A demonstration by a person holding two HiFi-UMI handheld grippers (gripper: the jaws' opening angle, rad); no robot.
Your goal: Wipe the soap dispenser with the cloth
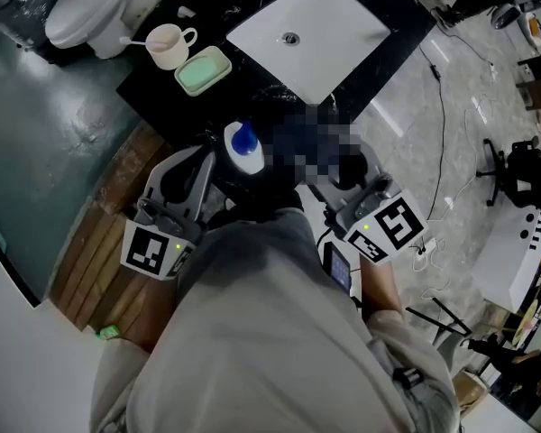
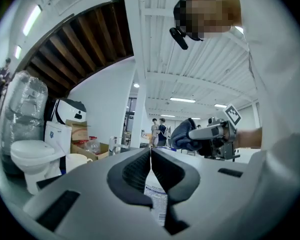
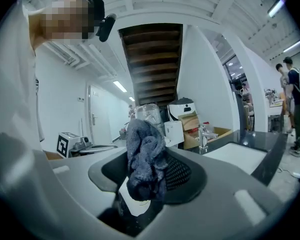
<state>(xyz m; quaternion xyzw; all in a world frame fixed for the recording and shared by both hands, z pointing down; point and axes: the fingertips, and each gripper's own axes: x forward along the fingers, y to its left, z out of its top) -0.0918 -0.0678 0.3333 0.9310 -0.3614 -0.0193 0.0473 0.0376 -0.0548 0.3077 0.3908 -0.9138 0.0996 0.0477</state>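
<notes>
Our left hand-held gripper [image 2: 150, 151] stood shut just above the dispenser [image 2: 157, 199]; our right hand-held gripper [image 3: 151, 146] clamped the cloth [image 3: 142, 169]. We feared wiping might topple the dispenser.

No wording is reading clearly anywhere.
The soap dispenser [image 2: 157, 204] is carrying a label with what seems to be fine print, too small to read; black-and-white square markers [image 1: 153, 249] are showing patterns, not letters, on the cubes of the left gripper [image 2: 150, 153] and right gripper [image 3: 146, 151].
</notes>
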